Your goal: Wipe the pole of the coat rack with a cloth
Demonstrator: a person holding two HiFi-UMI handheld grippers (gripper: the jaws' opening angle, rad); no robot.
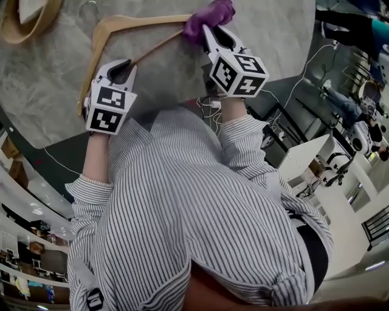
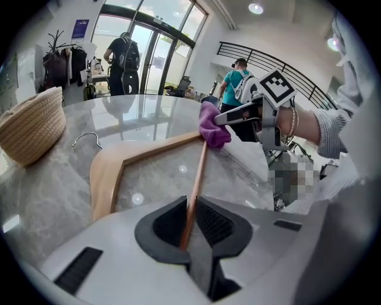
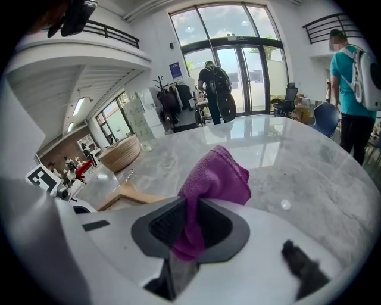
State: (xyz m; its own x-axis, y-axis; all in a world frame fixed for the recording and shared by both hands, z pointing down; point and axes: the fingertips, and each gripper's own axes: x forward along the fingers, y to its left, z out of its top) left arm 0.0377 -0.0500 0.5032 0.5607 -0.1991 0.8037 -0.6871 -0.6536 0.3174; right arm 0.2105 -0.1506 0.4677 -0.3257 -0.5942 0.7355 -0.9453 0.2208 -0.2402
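Observation:
A wooden coat hanger (image 1: 112,25) lies flat on the grey marble table (image 1: 48,91). Its thin bottom bar (image 2: 196,179) runs between the pads of my left gripper (image 2: 189,223), which is shut on it near the bar's near end. My right gripper (image 3: 189,229) is shut on a purple cloth (image 3: 214,179). In the head view the cloth (image 1: 209,15) sits bunched over the far end of the bar, where it meets the hanger's arm. From the left gripper view the right gripper (image 2: 229,116) presses the cloth (image 2: 213,125) onto that joint.
A woven basket (image 2: 30,131) stands on the table to the left of the hanger's metal hook (image 2: 86,138). The table's edge runs just in front of my body. Far behind are glass doors, several people and a coat rack (image 3: 161,83).

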